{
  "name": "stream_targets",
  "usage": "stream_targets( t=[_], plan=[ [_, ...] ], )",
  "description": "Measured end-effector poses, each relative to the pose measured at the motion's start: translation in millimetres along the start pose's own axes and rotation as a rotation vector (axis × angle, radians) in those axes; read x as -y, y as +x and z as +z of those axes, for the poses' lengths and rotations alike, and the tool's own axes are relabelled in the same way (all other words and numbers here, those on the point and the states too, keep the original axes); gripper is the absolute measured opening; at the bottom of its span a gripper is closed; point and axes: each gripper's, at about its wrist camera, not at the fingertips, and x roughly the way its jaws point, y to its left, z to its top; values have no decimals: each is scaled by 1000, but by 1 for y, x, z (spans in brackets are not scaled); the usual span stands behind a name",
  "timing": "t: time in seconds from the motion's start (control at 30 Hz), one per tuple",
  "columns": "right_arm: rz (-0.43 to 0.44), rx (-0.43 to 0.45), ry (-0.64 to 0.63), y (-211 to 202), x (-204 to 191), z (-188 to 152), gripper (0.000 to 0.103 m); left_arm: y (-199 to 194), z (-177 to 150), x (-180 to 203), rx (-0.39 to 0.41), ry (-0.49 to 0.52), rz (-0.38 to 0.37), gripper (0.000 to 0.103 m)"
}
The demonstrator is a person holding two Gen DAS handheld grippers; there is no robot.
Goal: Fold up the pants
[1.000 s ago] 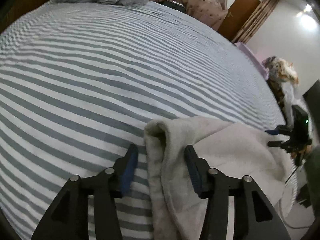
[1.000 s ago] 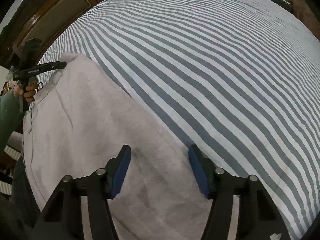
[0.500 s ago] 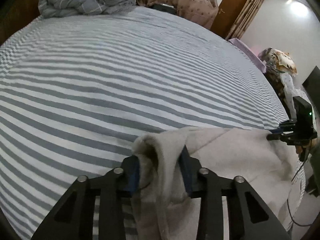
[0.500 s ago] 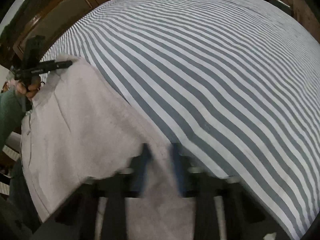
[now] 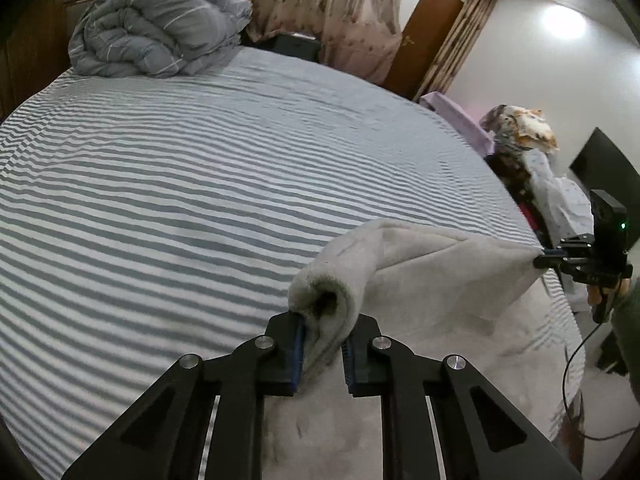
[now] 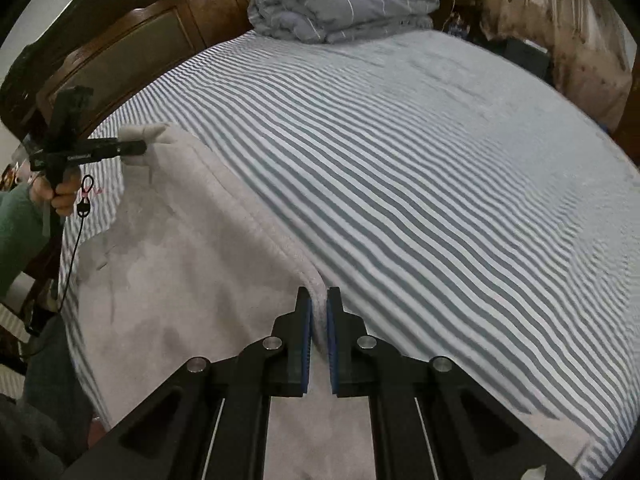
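Item: pale grey fleece pants (image 5: 432,280), lying at the near edge of a bed with a grey-and-white striped sheet (image 5: 180,184). Long axis ran across the bed's near edge, from one gripper to the other; the far hem was raised off the sheet and stretched taut between the two grips, with the rest of the cloth spread flat beneath it.

Left gripper (image 5: 322,354): jaws narrow, clamped on a rolled, tube-like end of the pants. Seen from the right wrist, the left gripper (image 6: 132,147) pinched a bunched corner at the far left, beside the wooden headboard (image 6: 132,40).

Right gripper (image 6: 319,344): jaws nearly together, holding the corded edge of the pants (image 6: 192,248). In the left wrist view, the right gripper (image 5: 540,260) held the opposite corner in a drawn point.

Markings: small white lettering on the left gripper's side bar, too small to read. No labels legible on the garment.

Other contents: a rolled grey duvet (image 5: 156,28) at the far end of the bed; patterned curtains (image 5: 328,12); a brown door (image 5: 428,36).

Change noted: one second before, both grippers stood wide open above flat cloth; half a second before, they had closed; the gripped edge was now lifted higher and pulled straight.
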Motion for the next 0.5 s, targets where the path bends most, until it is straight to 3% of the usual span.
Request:
stream_targets(
  t=[0.17, 0.33, 0.5],
  plan=[
    [-11, 1, -3, -32, -37, -37, 6, -37, -23, 16, 10, 18, -22, 16],
    [9, 3, 26, -40, -74, -87, 6, -63, -56, 25, 0, 17, -23, 16],
    [21, -41, 84, -18, -94, -130, 7, -74, -105, 22, -89, -25, 4, 16]
  ],
)
